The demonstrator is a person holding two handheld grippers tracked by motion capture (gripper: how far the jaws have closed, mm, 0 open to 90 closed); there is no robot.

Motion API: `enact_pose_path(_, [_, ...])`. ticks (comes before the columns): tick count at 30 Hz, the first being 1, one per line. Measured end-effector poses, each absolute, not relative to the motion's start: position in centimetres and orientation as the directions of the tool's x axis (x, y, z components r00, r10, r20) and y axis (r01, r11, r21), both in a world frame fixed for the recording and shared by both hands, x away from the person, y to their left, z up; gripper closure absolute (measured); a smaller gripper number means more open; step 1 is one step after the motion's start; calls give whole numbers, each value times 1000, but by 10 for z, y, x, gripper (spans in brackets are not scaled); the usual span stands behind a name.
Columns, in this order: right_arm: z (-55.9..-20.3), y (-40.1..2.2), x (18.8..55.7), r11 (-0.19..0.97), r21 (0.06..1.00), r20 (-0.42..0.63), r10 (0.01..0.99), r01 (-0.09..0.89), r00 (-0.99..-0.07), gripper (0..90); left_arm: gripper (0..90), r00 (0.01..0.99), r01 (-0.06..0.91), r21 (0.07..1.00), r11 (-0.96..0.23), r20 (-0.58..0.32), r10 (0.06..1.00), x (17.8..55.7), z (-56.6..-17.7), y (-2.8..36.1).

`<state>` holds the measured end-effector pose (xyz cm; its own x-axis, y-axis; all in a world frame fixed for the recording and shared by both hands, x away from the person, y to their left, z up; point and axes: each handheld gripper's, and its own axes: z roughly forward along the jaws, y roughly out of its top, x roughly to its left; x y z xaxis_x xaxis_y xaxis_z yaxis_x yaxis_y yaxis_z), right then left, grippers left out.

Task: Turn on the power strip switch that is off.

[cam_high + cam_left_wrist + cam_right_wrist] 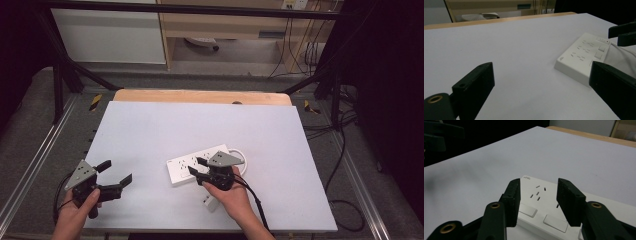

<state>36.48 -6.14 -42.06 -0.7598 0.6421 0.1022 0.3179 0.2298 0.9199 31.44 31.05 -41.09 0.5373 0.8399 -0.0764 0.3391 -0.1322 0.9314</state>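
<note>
White plastic is what matters here: a power strip [200, 164] lies flat on the pale table [150, 130], a little toward the person's side of its middle, with its cord [240, 152] looping off the far end. The right gripper [199, 166] hangs just above the strip's switch end, its jaws part-closed with nothing between them; in the right gripper view the pads straddle bare air over the rocker switches [555, 222] and socket slots [537, 193]. The left gripper [116, 175] waits well to the left of the strip, jaws wide and empty. The risk, as I judge it, is a grip that misses: at this narrow gap the pads could land on the strip's top face instead of its edges, pressing a switch or shoving the light body sideways across the smooth table. A small white block [211, 202] sits just nearer the person than the strip, possibly a plug, too hidden by the hand to tell; the wrist could knock it.
</note>
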Motion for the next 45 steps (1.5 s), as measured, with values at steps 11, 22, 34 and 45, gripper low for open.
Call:
enact_pose_path(11, [-424, -57, 364, 246, 920, 89, 627, 305, -774, 702, 63, 541, 342, 931, -130, -82, 837, 314, -411, 310])
enact_pose_path(22, [-428, -51, 365, 273, 912, 79, 615, 305, -785, 823, 63, 542, 344, 929, -135, -79, 836, 315, -411, 310])
enact_pose_path(34, [-431, -48, 369, 308, 899, 68, 602, 311, -795, 880, 63, 544, 342, 929, -142, -72, 836, 315, -412, 309])
enact_pose_path(45, [-434, -45, 373, 355, 875, 62, 595, 330, -802, 900, 62, 544, 341, 929, -145, -69, 836, 315, -412, 309])
